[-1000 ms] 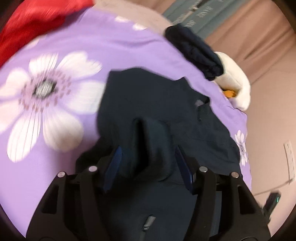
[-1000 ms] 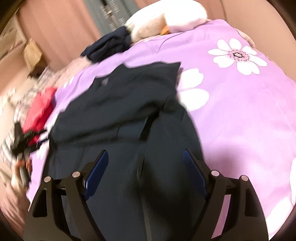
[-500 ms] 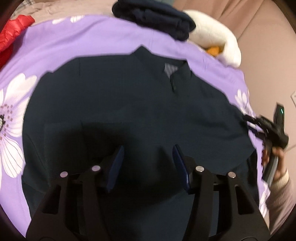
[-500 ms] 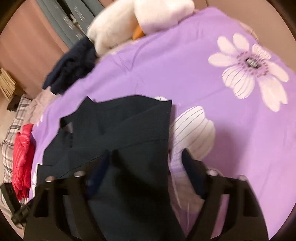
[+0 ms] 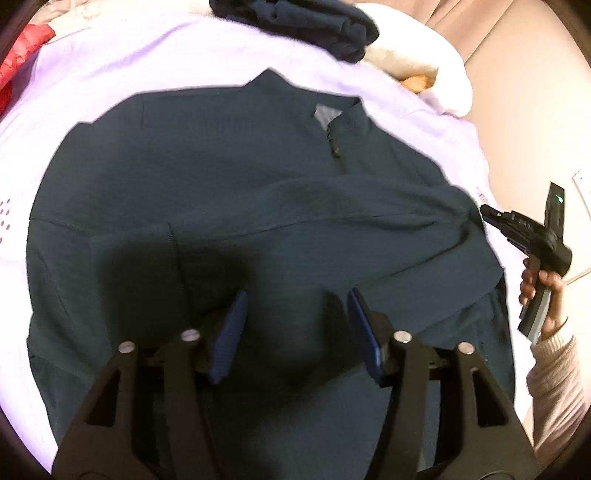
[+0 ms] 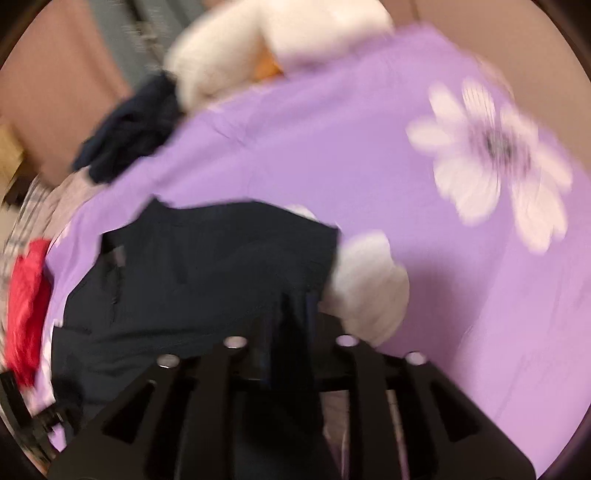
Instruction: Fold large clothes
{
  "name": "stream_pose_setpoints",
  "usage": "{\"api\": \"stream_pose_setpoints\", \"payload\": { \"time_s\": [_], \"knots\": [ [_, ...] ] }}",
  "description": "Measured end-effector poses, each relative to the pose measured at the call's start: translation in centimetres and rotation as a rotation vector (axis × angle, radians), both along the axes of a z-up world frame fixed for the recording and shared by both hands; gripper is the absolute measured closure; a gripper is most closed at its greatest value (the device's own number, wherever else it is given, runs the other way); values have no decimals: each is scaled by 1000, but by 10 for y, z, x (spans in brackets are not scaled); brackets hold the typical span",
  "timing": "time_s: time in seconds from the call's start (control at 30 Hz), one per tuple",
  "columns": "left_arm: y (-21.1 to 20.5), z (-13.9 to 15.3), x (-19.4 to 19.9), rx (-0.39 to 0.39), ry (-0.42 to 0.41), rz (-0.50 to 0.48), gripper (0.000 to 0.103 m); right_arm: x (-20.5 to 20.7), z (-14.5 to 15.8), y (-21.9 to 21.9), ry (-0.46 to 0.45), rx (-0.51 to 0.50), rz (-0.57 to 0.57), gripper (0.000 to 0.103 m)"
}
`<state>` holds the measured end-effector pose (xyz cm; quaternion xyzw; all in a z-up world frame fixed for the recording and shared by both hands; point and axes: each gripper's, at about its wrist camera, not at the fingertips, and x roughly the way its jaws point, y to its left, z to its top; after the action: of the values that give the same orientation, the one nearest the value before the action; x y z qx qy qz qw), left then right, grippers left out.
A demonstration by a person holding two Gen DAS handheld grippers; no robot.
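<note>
A dark navy zip-neck top (image 5: 229, 192) lies spread on the purple flowered bedspread (image 5: 110, 66), one sleeve folded across its chest. My left gripper (image 5: 295, 325) hovers open over the top's lower middle, holding nothing. In the right wrist view, which is blurred, the top (image 6: 207, 266) lies left of centre. My right gripper (image 6: 291, 325) has its jaws closed on the top's right edge. The right gripper also shows in the left wrist view (image 5: 487, 212), held in a hand at the top's right side.
A folded dark garment (image 5: 303, 22) and a white plush toy (image 5: 432, 62) lie at the far end of the bed. A red garment (image 6: 26, 310) lies at the left edge. A beige wall stands to the right.
My right gripper went from open above the top to shut on its right edge. My left gripper let the sleeve go half a second earlier and now hovers open, nearly still.
</note>
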<state>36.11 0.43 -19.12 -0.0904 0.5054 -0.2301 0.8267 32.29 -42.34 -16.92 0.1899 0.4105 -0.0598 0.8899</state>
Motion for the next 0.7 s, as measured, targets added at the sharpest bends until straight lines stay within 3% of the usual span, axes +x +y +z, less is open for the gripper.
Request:
{"api": "stream_pose_setpoints", "payload": {
  "time_s": [0.1,0.3,0.4,0.5,0.63,0.7],
  "knots": [
    [1,8,1,-2,-32,9,39,-17,15,32,-42,-68,159,74],
    [7,-9,-2,47,-17,27,40,-47,-13,78,60,-202,326,74],
    [9,-14,-18,54,-36,-15,40,-72,-33,89,111,-271,362,75],
    [11,-15,-30,51,-46,-40,40,-97,-41,89,95,-296,362,74],
    [14,-3,-37,43,-48,-28,39,-102,-32,82,127,-258,353,74],
    [15,9,-38,38,-80,-29,34,-106,-17,80,76,-272,348,73]
  ]
}}
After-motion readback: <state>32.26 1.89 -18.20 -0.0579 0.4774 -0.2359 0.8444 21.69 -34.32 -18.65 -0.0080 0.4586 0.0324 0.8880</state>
